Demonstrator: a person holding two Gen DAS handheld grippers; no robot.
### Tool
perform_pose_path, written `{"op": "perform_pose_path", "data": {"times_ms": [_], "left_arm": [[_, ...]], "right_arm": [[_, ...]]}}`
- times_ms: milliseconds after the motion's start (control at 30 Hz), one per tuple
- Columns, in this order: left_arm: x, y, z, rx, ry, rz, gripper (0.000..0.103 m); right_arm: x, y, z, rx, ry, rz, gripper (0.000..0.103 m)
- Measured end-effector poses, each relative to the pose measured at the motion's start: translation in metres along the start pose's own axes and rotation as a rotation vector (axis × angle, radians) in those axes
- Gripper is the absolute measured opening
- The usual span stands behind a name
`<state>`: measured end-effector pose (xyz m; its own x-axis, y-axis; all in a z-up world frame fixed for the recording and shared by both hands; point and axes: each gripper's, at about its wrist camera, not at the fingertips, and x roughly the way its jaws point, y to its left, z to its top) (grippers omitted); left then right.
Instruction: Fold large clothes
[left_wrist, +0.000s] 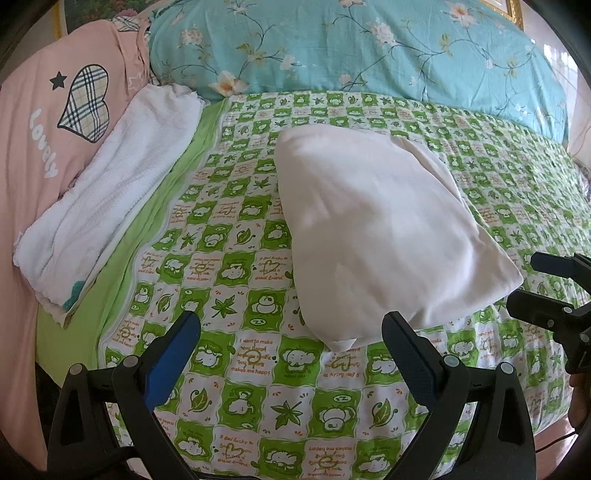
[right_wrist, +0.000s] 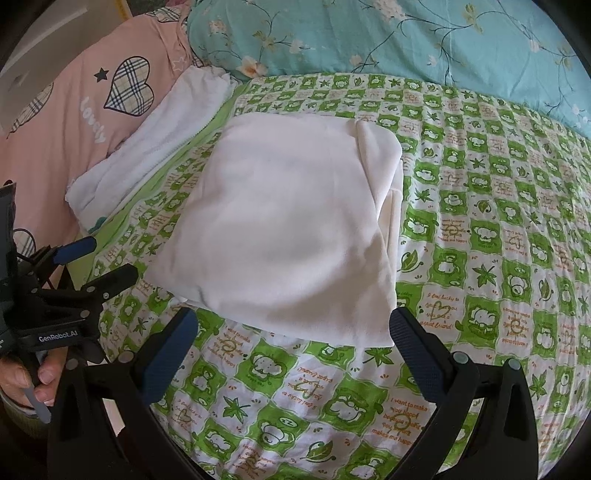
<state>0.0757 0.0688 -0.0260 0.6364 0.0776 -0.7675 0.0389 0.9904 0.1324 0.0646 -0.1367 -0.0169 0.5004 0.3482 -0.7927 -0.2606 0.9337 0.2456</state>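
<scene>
Both of your tongs were released. Your left gripper (left_wrist: 291, 332) hung with jaws spread wide above the quilt, empty. Your right gripper (right_wrist: 295, 328) stood the same, jaws apart, gripping nothing, its tips just short of the cloth's near edge.

Item, task piece: white folded garment (right_wrist: 280, 229), lying flat on the bed at 12 o'clock from your right gripper and at 1 o'clock from your left. Folded layers showed along its right side.

Item: white towel (left_wrist: 110, 192), folded long, at 10 o'clock from your left gripper, apart from the garment and resting partly on the plain green border.

Item: pink pillow (left_wrist: 40, 155) with a plaid heart and the word "Lovely", touching the towel at its far side, at 9 to 10 o'clock.

Item: teal floral duvet (left_wrist: 351, 48), bunched across 12 o'clock behind the garment.

Surface: green-and-white checked quilt (right_wrist: 498, 229) with cartoon animals and leaves, lightly wrinkled.

Your hand (right_wrist: 26, 376) held the left tool's handle at 8 o'clock in the right view.

Open quilt lay at 3 o'clock of the garment and between it and both grippers; the bed edge ran along 7 o'clock.
</scene>
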Motion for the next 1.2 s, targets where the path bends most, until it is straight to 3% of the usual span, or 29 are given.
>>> {"op": "perform_pose_path", "data": {"times_ms": [367,600,667,733,800,900,967,1067,1133,1200], "left_arm": [[0.013,0.009,0.017,-0.026,0.003,-0.018,0.099],[0.038,0.017,0.044,-0.081,0.01,-0.036,0.099],[0.05,0.019,0.051,-0.096,0.019,-0.058,0.099],[0.064,0.019,0.058,-0.1,0.038,-0.065,0.099],[0.078,0.017,0.063,-0.094,0.05,-0.065,0.099],[0.092,0.012,0.067,-0.08,0.055,-0.071,0.099],[0.098,0.008,0.07,-0.071,0.054,-0.076,0.099],[0.097,0.003,0.076,-0.049,0.051,-0.093,0.093],[0.096,-0.004,0.077,-0.02,0.045,-0.095,0.093],[0.1,-0.013,0.074,0.009,0.042,-0.084,0.093]], "right_arm": [[0.008,-0.018,0.022,0.034,-0.012,-0.007,0.103],[0.03,-0.045,0.058,0.116,-0.086,0.025,0.1],[0.046,-0.06,0.07,0.168,-0.081,0.02,0.079],[0.066,-0.076,0.082,0.223,-0.06,0.003,0.067],[0.087,-0.091,0.089,0.282,-0.032,0.017,0.064],[0.109,-0.101,0.096,0.318,-0.004,0.02,0.046],[0.104,-0.098,0.1,0.297,-0.039,0.024,0.016],[0.069,-0.097,0.103,0.289,-0.132,0.055,0.013],[0.048,-0.094,0.101,0.263,-0.178,0.025,0.013],[0.051,-0.096,0.098,0.236,-0.157,-0.025,0.013]]}}
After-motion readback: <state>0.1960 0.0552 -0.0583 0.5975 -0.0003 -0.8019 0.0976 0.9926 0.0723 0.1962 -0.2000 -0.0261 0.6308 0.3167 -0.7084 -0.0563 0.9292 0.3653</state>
